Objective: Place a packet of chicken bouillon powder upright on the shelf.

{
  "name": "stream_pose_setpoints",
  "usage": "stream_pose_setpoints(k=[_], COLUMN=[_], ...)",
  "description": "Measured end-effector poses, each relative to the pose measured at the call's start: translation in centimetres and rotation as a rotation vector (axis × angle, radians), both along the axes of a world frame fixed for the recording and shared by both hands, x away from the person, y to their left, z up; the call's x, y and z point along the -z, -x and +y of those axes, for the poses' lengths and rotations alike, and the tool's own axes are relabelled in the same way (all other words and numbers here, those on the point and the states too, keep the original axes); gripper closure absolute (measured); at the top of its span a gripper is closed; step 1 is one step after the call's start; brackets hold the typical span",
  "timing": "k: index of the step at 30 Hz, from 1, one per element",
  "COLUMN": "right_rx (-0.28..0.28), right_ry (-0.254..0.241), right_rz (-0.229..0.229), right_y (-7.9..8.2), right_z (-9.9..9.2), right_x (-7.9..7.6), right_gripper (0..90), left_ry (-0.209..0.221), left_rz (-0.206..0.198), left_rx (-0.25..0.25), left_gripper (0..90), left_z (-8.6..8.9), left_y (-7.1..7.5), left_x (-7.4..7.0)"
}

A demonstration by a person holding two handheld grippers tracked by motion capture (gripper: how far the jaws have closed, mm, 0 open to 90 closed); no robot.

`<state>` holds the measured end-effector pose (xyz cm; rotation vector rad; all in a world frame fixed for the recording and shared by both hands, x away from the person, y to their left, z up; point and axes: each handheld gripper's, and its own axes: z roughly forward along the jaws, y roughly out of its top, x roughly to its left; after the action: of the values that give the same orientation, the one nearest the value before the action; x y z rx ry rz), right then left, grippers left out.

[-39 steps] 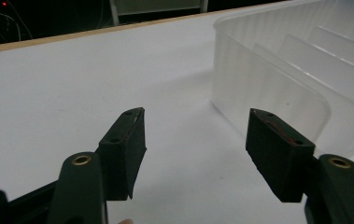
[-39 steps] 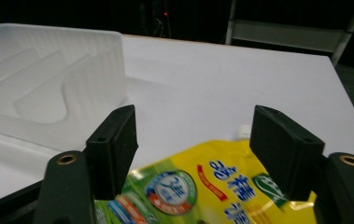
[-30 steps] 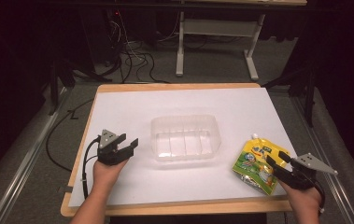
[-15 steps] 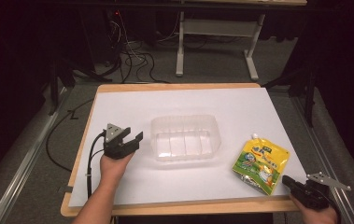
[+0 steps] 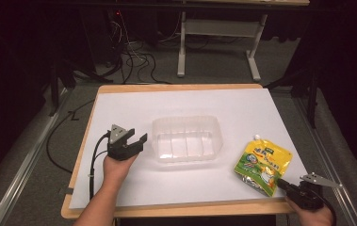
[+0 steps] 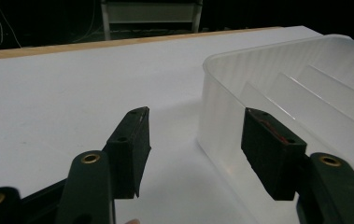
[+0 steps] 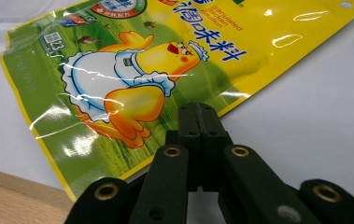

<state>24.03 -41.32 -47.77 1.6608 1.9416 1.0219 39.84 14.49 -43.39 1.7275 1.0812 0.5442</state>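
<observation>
A clear plastic container (image 5: 185,139) with ribbed floor stands mid-table; its near corner and wall (image 6: 277,79) show in the left gripper view. My left gripper (image 5: 133,140) is open just off its left wall, nothing between the jaws; one jaw overlaps the wall in the left gripper view, and I cannot tell if it touches. A yellow-green pouch (image 5: 262,165) with a cartoon chick (image 7: 137,79) lies flat at the front right. My right gripper (image 5: 287,185) is shut, its tips (image 7: 198,112) over the pouch's near edge.
The white sheet (image 5: 185,103) covers the wooden table (image 5: 176,87), whose front edge (image 7: 16,186) lies just behind my right gripper. A cable (image 5: 93,157) trails from the left gripper off the table's left side. Dark floor, cables and a desk frame lie beyond.
My left gripper has moved right, toward the container. My right gripper pulled back off the pouch to the table's front edge, then edged forward to the pouch's near edge. The pouch has not moved.
</observation>
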Motion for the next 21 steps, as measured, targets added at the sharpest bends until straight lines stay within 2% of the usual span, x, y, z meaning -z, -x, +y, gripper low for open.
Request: stream_pose_setpoints(k=[11,16,17,21], right_rx=[-0.044,-0.067,-0.074,-0.079], right_ry=[0.004,-0.004,0.003,-0.006], right_rz=[0.009,-0.013,-0.023,-0.027], right_y=[-1.1,-1.8,-2.1,-2.5], right_z=[1.2,1.8,2.0,2.2], right_x=[0.0,-0.3,-0.4,-0.4], right_gripper=[90.0,90.0,90.0,90.0], left_ry=[-0.005,-0.006,-0.021,-0.023], left_rz=[0.004,0.011,0.014,0.012], left_rx=[-0.015,-0.023,-0.026,-0.028], left_gripper=[42.8,42.9,42.8,42.9], left_z=[0.8,1.5,1.7,2.0], left_y=[0.4,0.7,0.9,1.2], left_x=[0.1,0.2,0.1,0.2])
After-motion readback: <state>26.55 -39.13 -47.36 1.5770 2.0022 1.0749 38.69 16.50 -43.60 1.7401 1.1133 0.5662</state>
